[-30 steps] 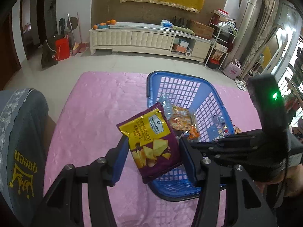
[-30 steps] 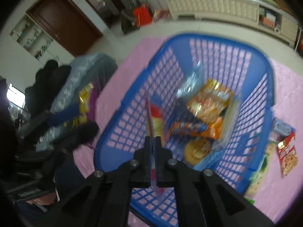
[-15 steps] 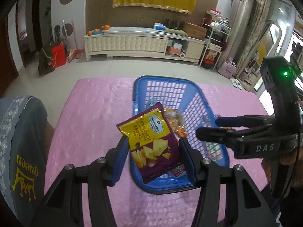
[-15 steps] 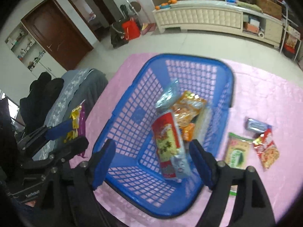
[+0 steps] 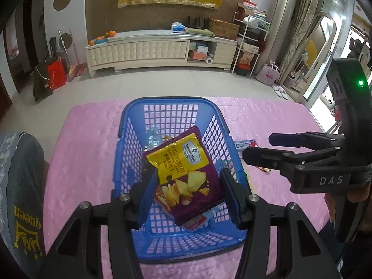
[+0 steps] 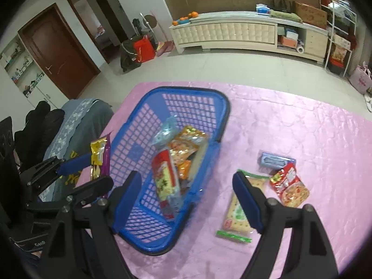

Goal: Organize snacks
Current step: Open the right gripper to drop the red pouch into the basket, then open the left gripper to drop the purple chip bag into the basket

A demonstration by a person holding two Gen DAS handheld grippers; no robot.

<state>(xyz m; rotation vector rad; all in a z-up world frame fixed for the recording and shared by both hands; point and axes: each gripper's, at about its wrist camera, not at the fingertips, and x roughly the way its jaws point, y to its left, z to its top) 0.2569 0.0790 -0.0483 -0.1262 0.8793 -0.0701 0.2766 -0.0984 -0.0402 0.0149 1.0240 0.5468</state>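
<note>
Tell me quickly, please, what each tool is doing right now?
Left tool: shut on the chip bag, above the blue basket.
Right tool: open, holding nothing.

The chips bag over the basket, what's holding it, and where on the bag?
The left hand-held gripper pinches the yellow-and-purple chips bag by its lower side edges, above the blue basket. The right hand-held gripper is open, holding nothing.

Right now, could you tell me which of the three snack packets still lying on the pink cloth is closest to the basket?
The green-and-cream cracker packet: it lies right beside the blue basket, while the red packet and silvery-blue packet lie farther out.
</note>
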